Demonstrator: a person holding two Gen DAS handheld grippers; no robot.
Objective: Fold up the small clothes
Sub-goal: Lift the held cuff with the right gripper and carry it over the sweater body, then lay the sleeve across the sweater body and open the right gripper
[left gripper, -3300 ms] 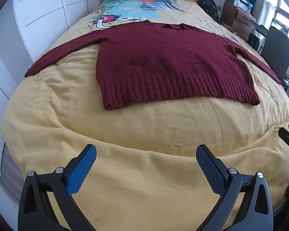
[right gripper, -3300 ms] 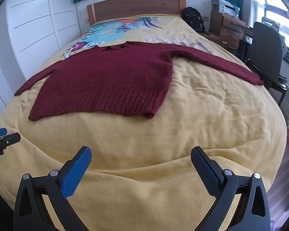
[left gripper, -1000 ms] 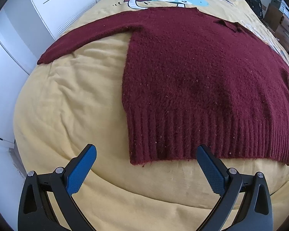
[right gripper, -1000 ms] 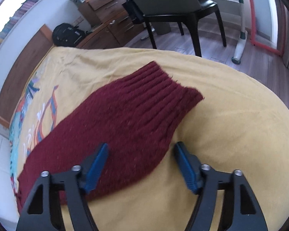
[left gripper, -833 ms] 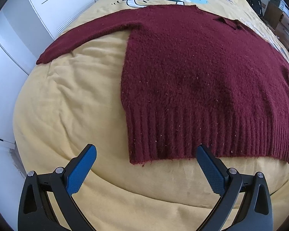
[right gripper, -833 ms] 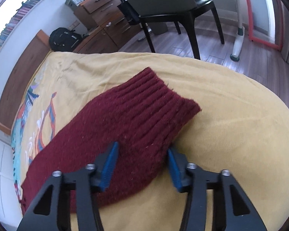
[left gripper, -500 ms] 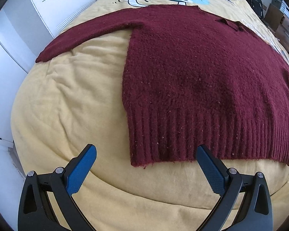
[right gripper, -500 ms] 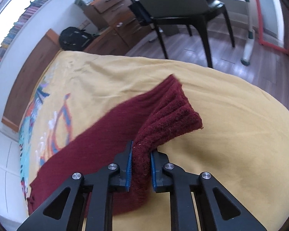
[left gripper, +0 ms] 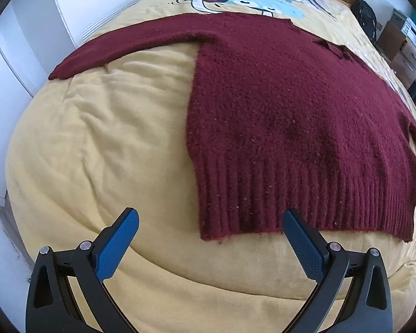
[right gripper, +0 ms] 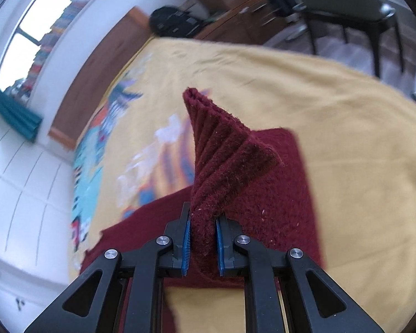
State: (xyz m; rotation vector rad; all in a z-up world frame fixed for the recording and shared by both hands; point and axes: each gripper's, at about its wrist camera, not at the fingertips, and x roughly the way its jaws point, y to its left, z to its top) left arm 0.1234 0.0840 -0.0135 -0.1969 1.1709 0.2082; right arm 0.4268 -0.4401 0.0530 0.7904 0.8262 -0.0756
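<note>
One sleeve cuff [right gripper: 222, 149] now pinched and lifted in my right claw [right gripper: 203, 244] at centre frame; left claw [left gripper: 208, 245] hangs wide by the sweater [left gripper: 305, 116] hem — fold begins.

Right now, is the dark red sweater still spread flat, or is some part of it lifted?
Partly lifted: the right hand-held gripper is shut on one sleeve cuff, raised off the yellow bedcover. The sweater body lies spread.

A bed [left gripper: 97, 144] with a wrinkled yellow cover fills the frame; a maroon knitted sweater [left gripper: 291, 116] lies spread flat at centre-right, one sleeve extending toward upper left.
</note>
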